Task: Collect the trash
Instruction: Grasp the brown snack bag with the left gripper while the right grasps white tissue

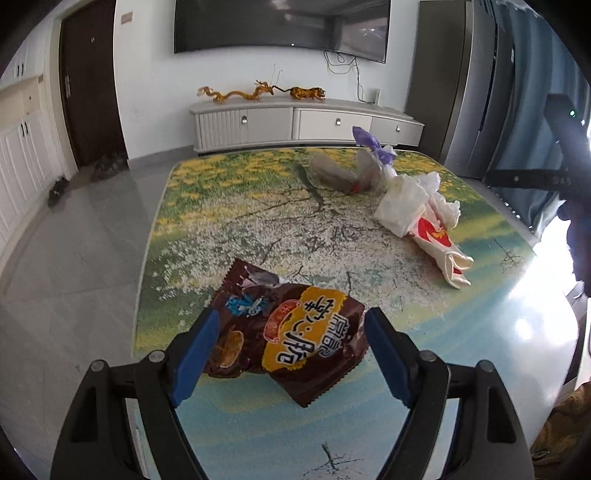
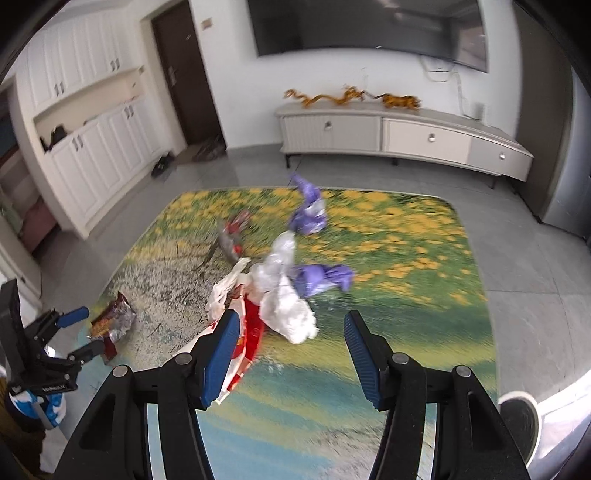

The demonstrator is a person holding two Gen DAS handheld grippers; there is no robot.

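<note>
Reading the brown snack bag (image 1: 284, 332), you see yellow Chinese writing; it lies near on the surface (image 1: 236, 229) between your spread left tongs (image 1: 290, 354). Right tongs (image 2: 291, 356) spread too, beside the red-and-white wrapper (image 2: 251, 332).

Home living room, wall television (image 1: 282, 26), media cabinet (image 1: 303, 122), shoe cupboards (image 2: 92, 136)

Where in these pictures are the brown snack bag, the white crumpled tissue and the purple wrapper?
brown snack bag (image 1: 295, 332), left wrist view, on its yellow label.
white crumpled tissue (image 2: 291, 314), right wrist view, on its middle.
purple wrapper (image 2: 321, 278), right wrist view, on its middle.
</note>
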